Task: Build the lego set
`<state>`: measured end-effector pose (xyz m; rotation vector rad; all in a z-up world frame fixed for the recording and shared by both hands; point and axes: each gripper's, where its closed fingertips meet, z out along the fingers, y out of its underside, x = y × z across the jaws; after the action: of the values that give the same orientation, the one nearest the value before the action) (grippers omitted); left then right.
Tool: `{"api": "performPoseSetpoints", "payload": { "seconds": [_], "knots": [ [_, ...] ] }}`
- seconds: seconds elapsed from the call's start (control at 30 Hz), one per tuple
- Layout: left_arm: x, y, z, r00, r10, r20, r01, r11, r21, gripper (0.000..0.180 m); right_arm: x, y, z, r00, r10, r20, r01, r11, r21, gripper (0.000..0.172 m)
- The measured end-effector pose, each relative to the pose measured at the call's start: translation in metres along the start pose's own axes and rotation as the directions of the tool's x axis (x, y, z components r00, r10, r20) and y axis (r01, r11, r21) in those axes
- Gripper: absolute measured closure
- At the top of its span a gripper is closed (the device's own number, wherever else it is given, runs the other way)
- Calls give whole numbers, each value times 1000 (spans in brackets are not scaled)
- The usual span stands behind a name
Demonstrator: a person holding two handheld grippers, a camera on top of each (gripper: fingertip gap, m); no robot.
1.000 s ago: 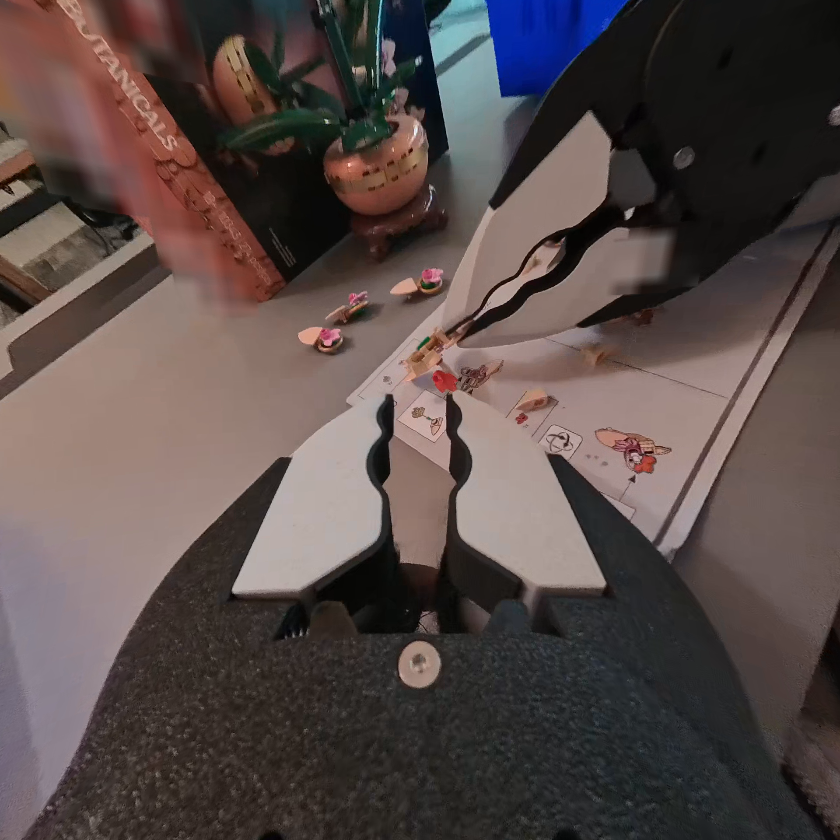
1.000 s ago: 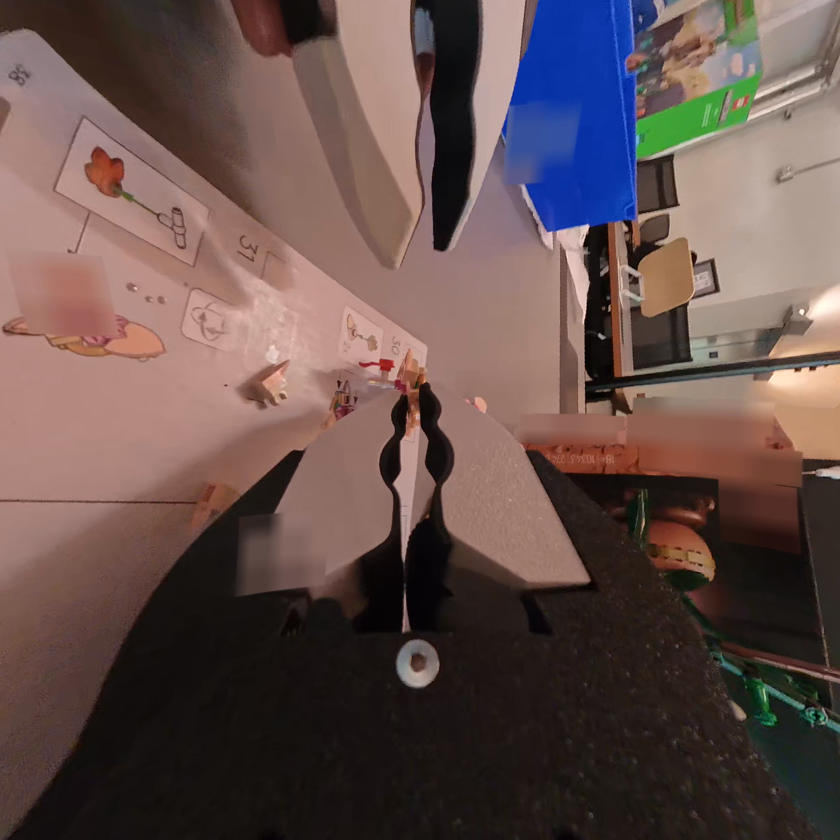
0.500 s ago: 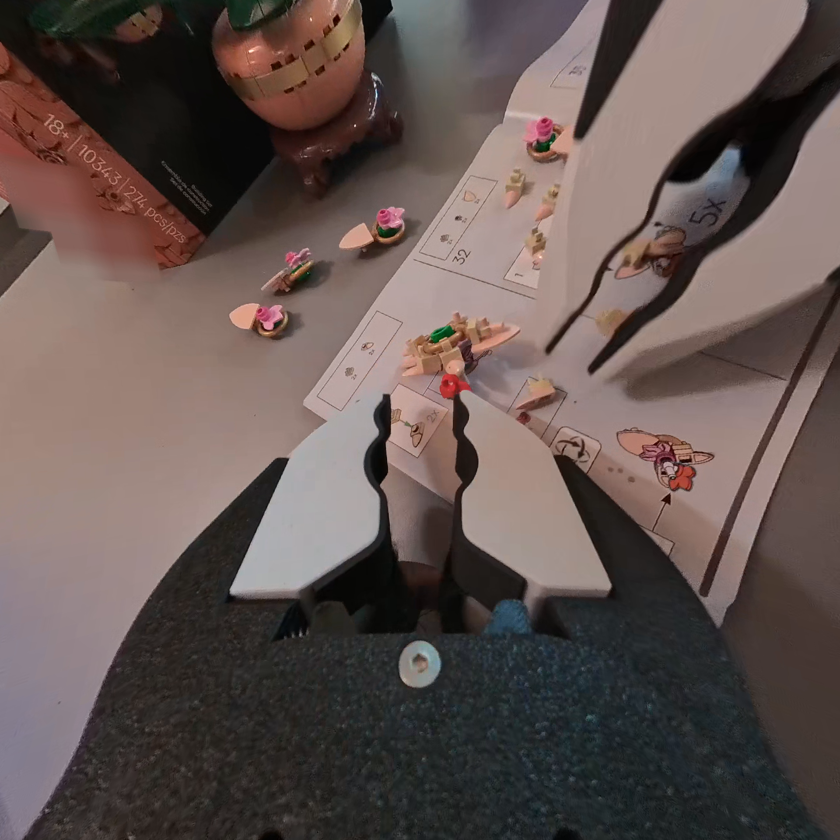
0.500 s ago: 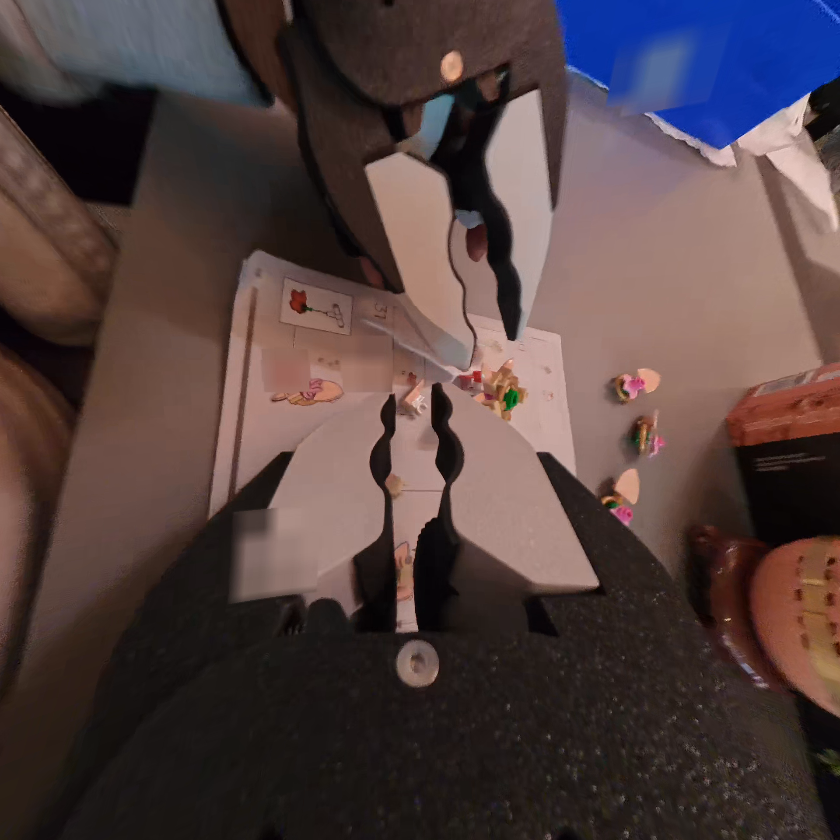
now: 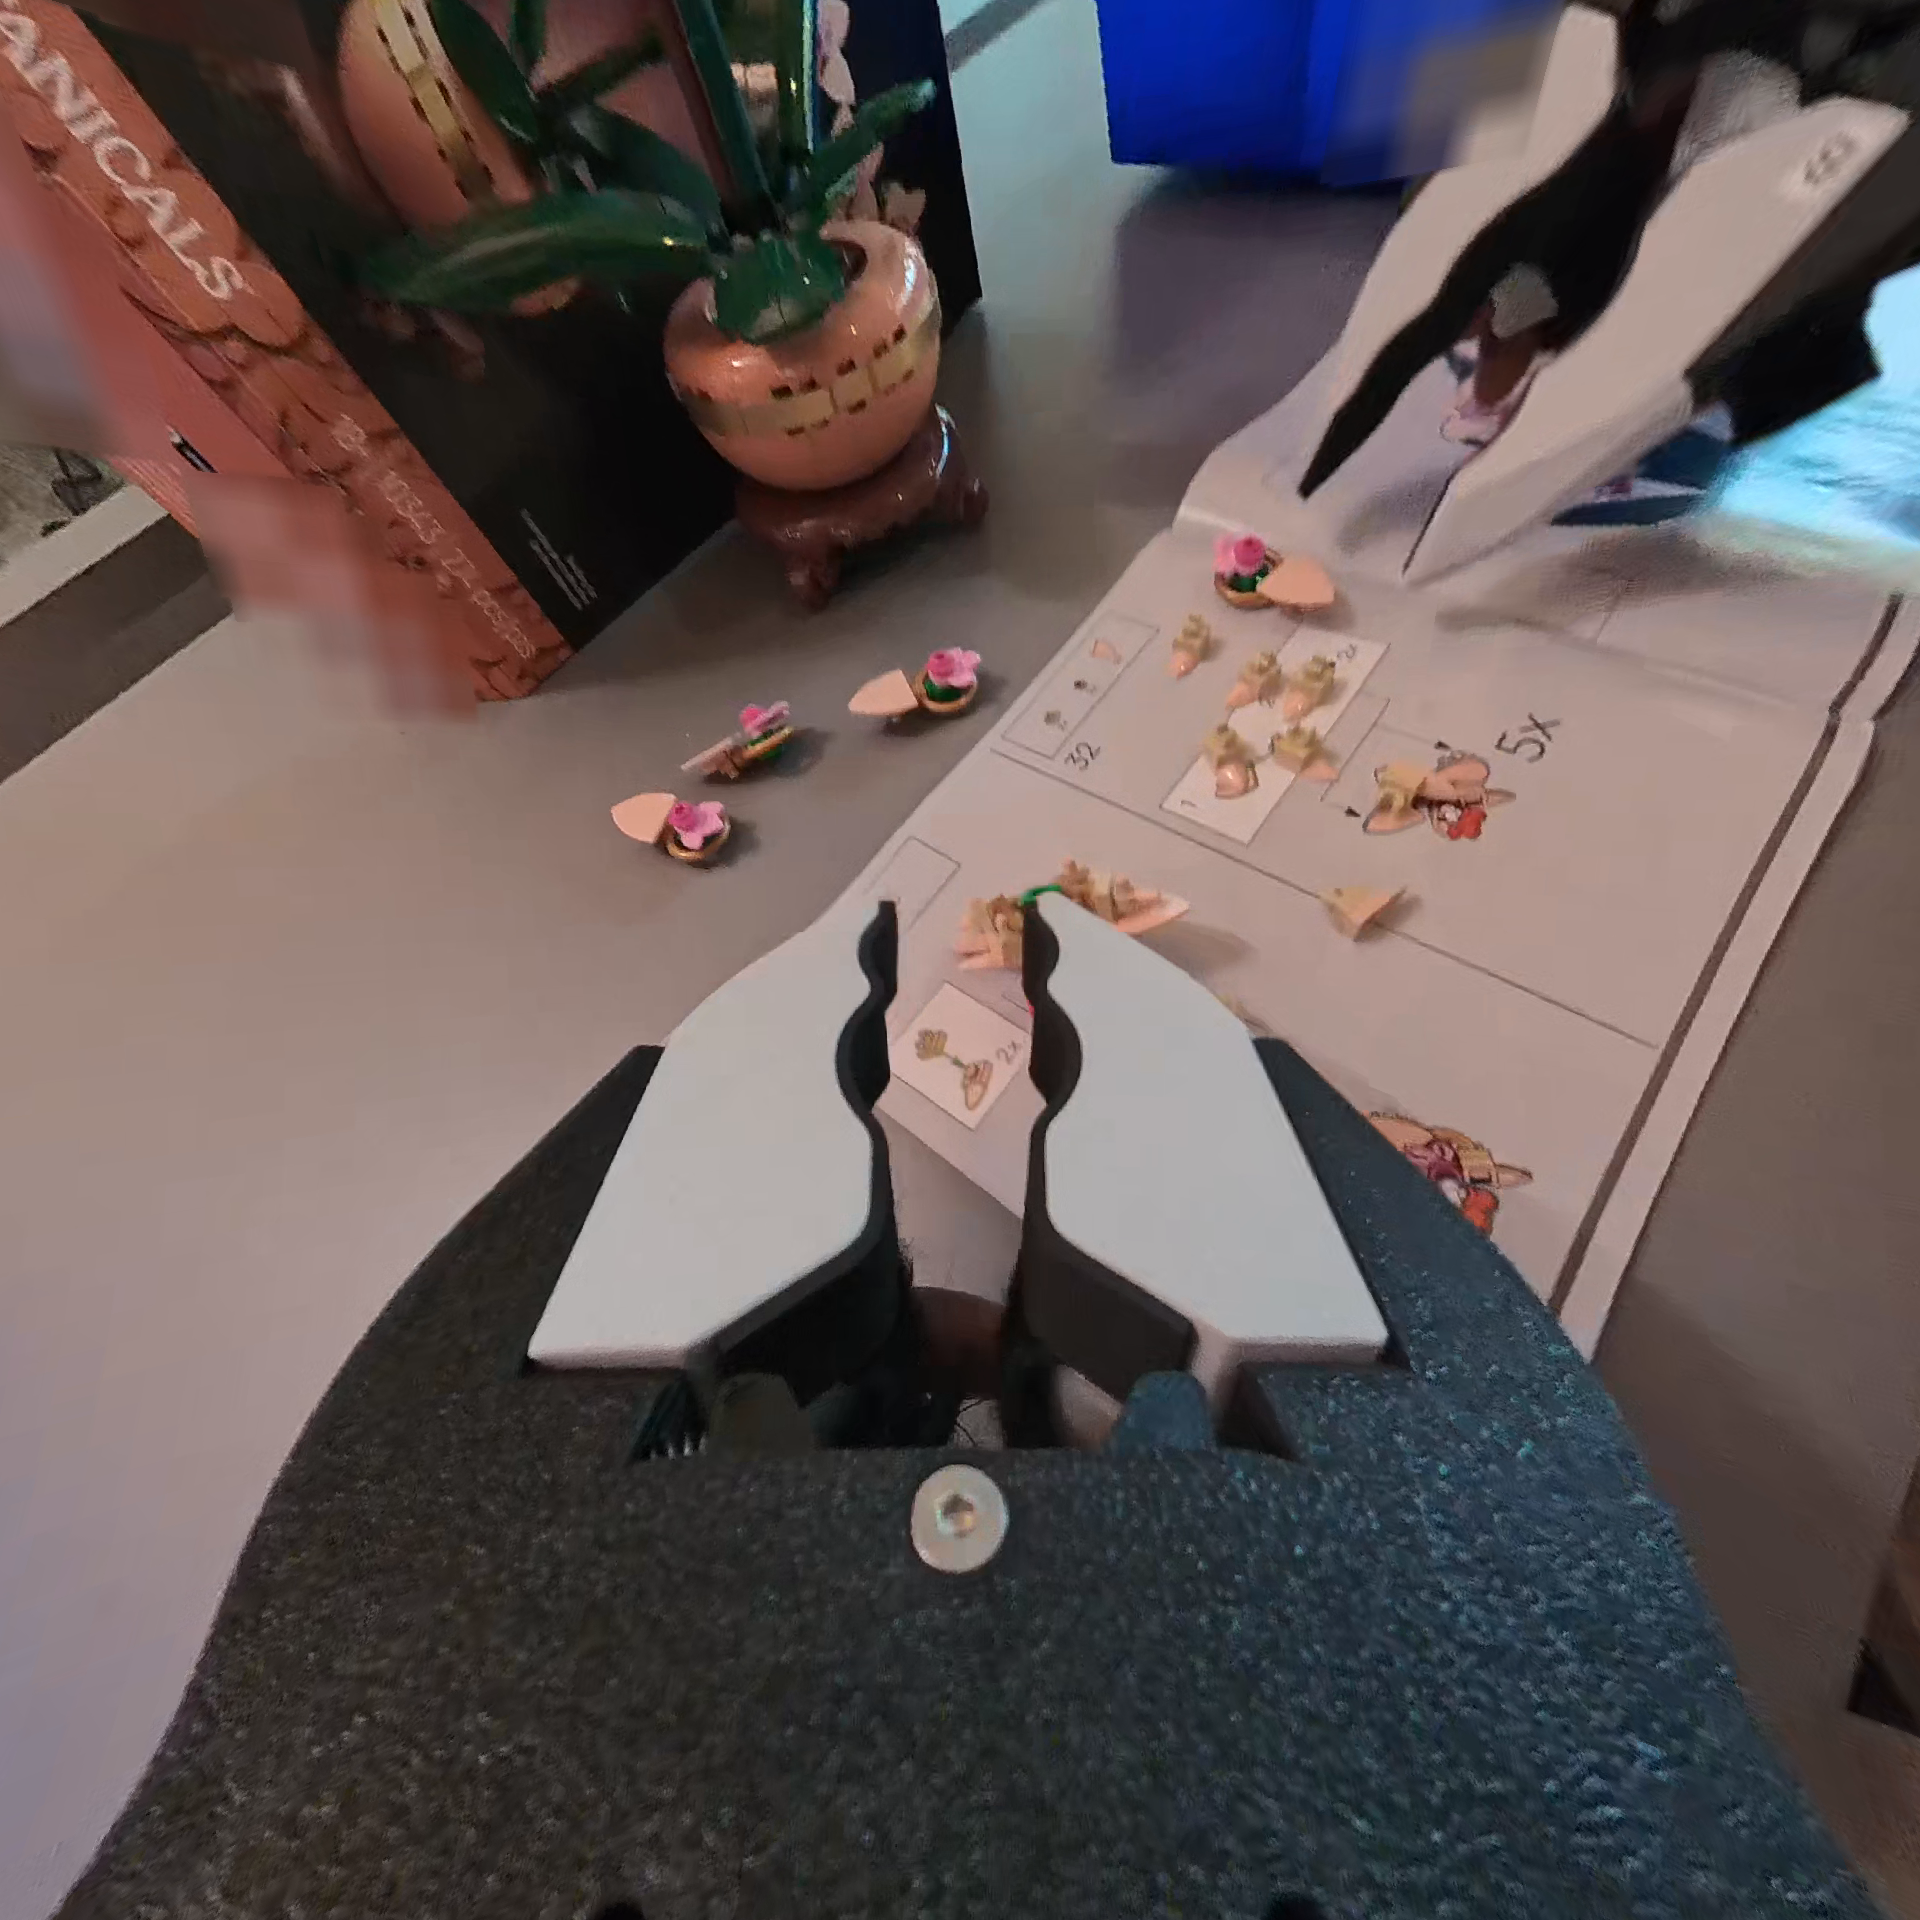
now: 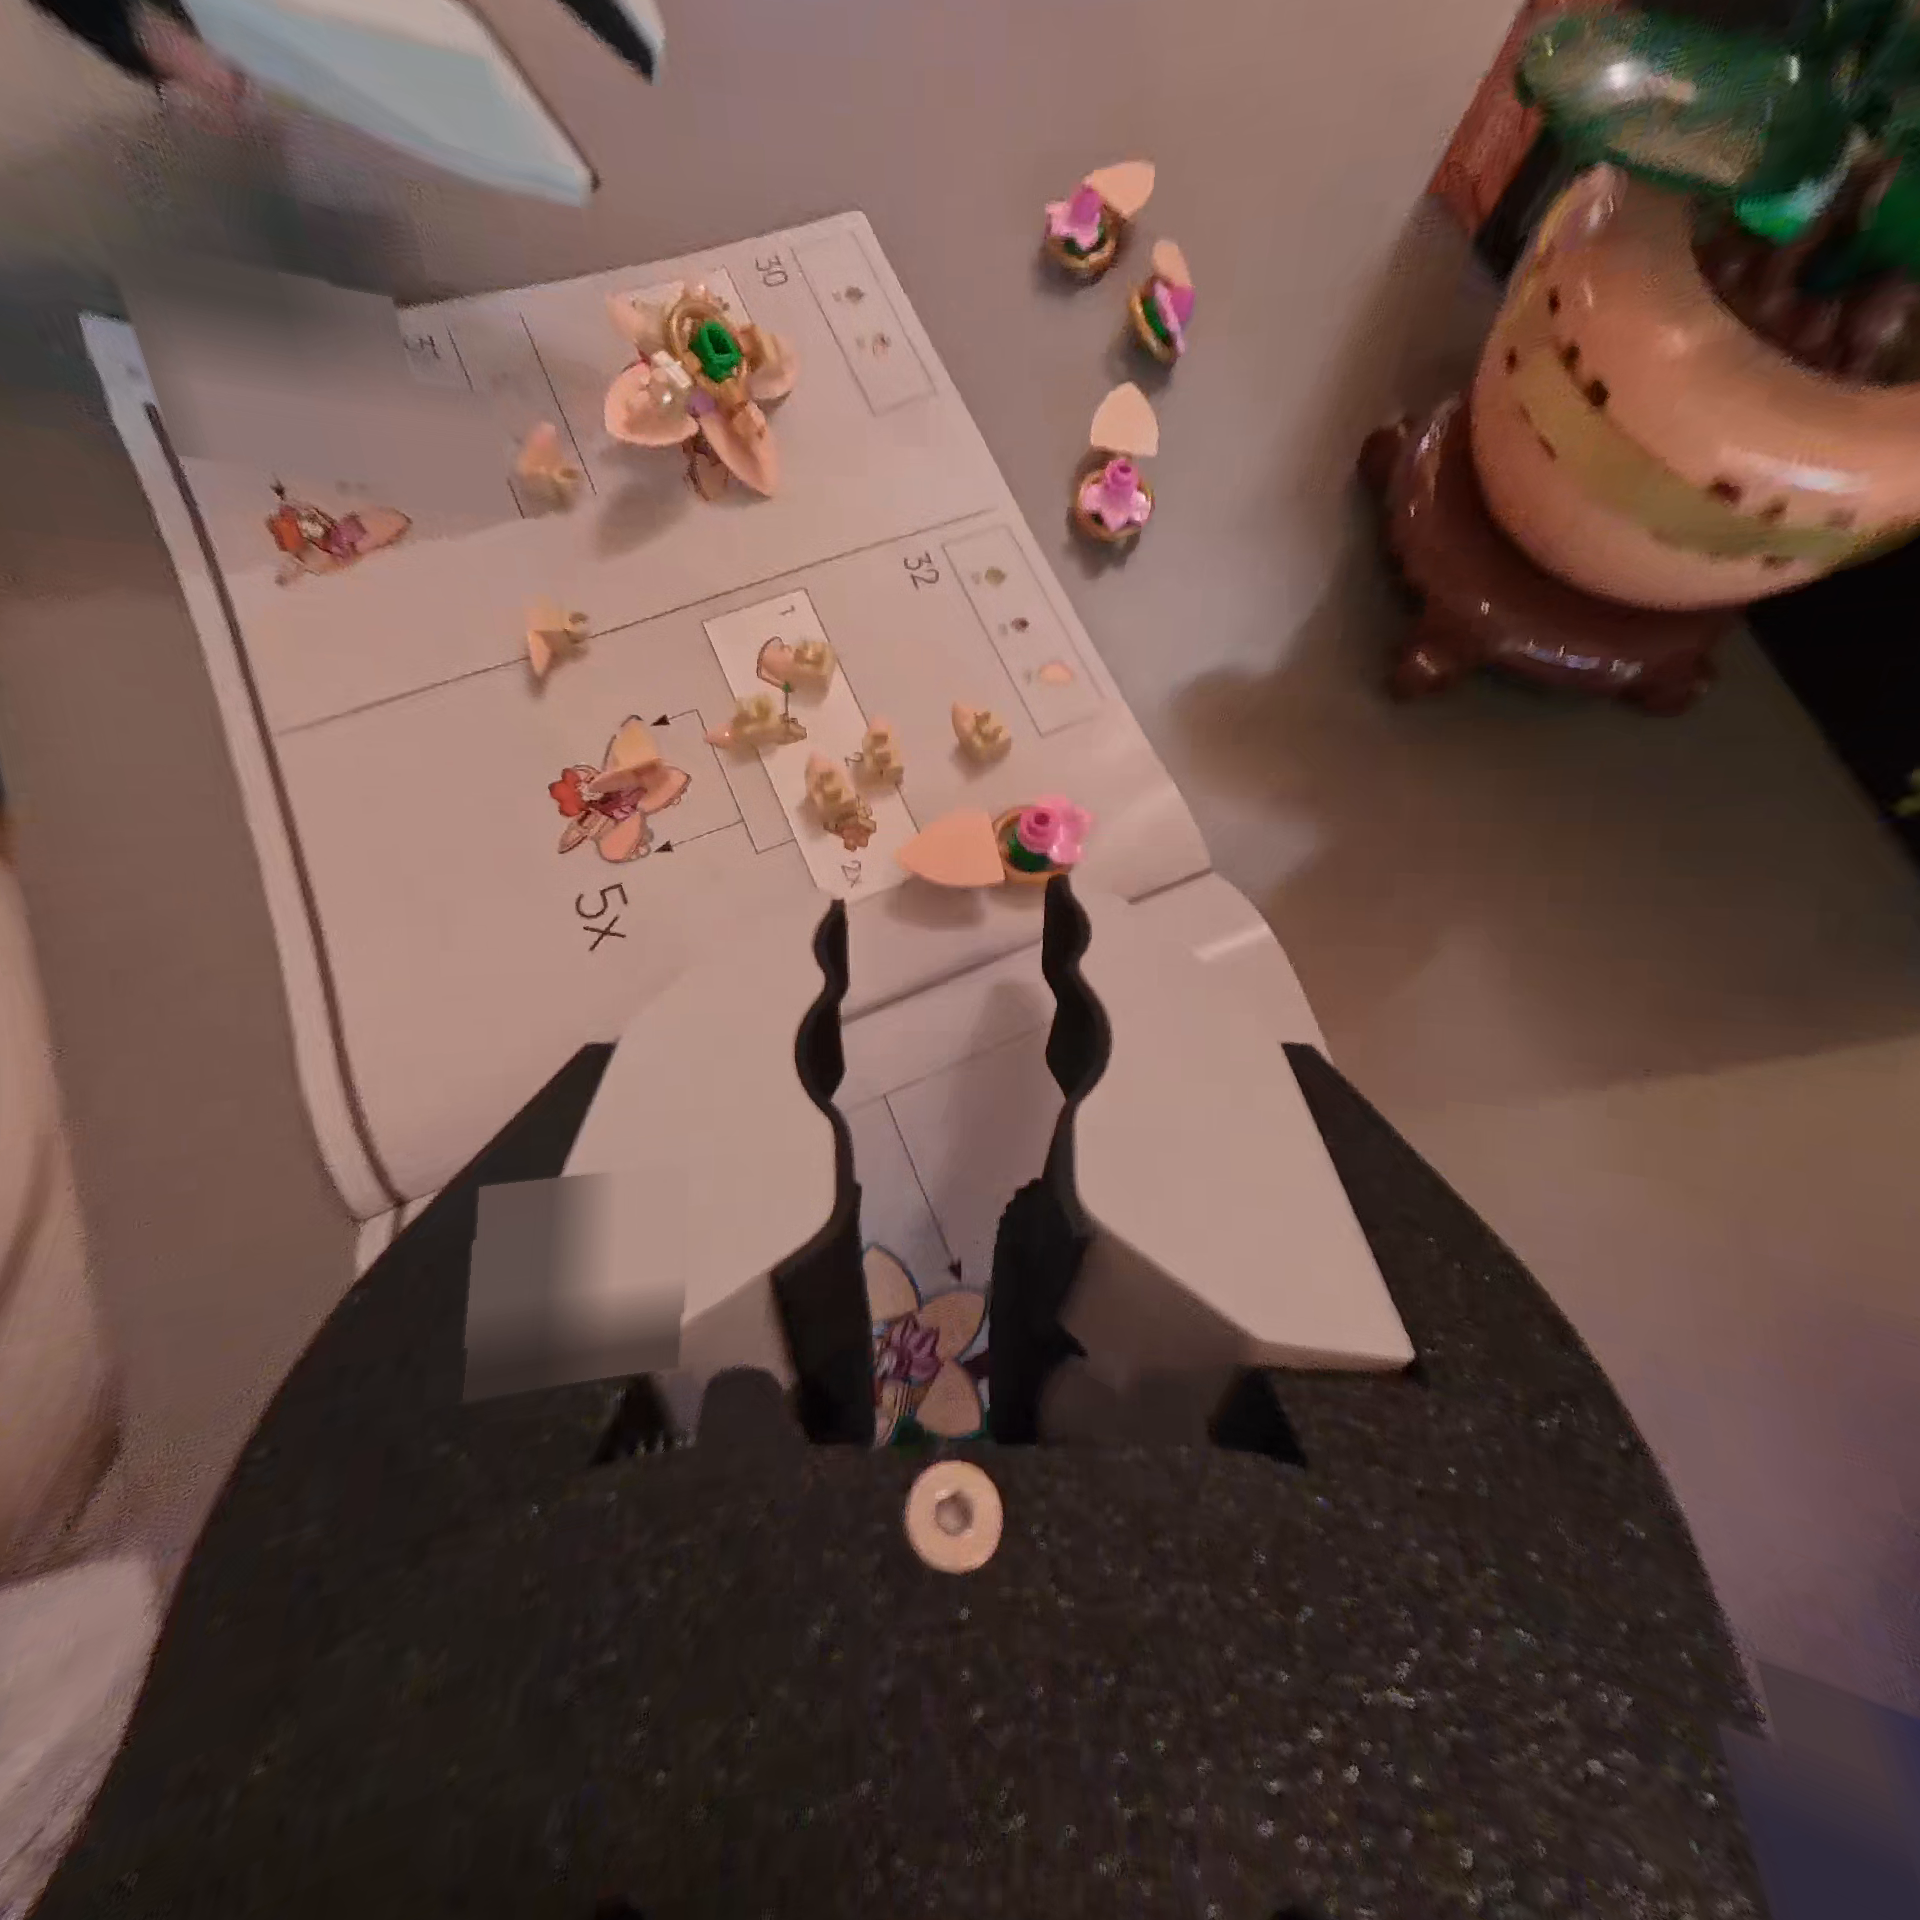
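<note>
While my right gripper hangs over the booklet with its jaws spread and nothing between them, the little pink flower piece with its peach petal sits just past the tips, nearest the right-hand finger, whether touching I can't tell. My left gripper is parted too, gripping nothing; its right finger covers part of the half-built peach flower lying on the page, green stud showing at the tip.

Everything rests on a plain grey table. The booklet lies open and curled at the edges. Counting now: four small pink flower pieces, one on the page by my right gripper and three off the paper on the bare table, toward the pot. Loose peach petal bits are scattered over the page, about seven that I can make out. One bigger flower.

Beyond those, a brick-built pink pot with green leaves stands on a brown base beside a dark box. Something blue sits at the far edge.
</note>
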<state>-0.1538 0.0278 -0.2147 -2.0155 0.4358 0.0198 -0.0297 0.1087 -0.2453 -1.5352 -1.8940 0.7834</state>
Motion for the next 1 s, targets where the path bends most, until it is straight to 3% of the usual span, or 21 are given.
{"api": "performPoseSetpoints", "payload": {
  "seconds": [0.1, 0.23, 0.4, 0.47, 0.57, 0.73, 0.83, 0.9, 1.0],
  "knots": [
    [-2, -5, 3, 1000, 11, 17, -11, 1000, 5, 157, 0, -5, 7, 973, -205, -105, 205, 979, -7, 144],
    [-2, -6, 6, 1000, 8, 20, -8, 1000, 10, 157, -3, -2, 12, 866, -473, -163, 464, 881, -89, 147],
    [-1, -2, 10, 1000, 5, 1, -5, 1000, -10, 157, 4, -3, 15, 793, -570, -216, 557, 821, -123, 154],
    [-1, 1, 10, 1000, 4, -9, -4, 1000, -22, 157, 5, -4, 17, 779, -587, -221, 574, 809, -124, 167],
    [-1, 6, 10, 1000, -12, -18, 11, 998, -58, 156, 8, -10, 17, 772, -585, -248, 581, 808, -98, 169],
    [7, 14, 9, 997, -35, -62, 26, 989, -144, 150, 15, -31, 11, 908, -368, -201, 391, 917, 85, 171],
    [14, 17, 9, 995, -14, -97, -2, 987, -164, 144, 13, -45, 8, 986, -163, -30, 166, 963, 211, 171],
    [15, 23, 12, 993, 5, -117, -27, 982, -186, 143, 6, -59, 3, 989, -24, 143, -20, 955, 297, 172],
    [17, 29, 18, 985, 57, -164, -92, 973, -213, 146, -7, -77, 3, 901, 124, 415, -263, 919, 295, 172]
  ]
}}
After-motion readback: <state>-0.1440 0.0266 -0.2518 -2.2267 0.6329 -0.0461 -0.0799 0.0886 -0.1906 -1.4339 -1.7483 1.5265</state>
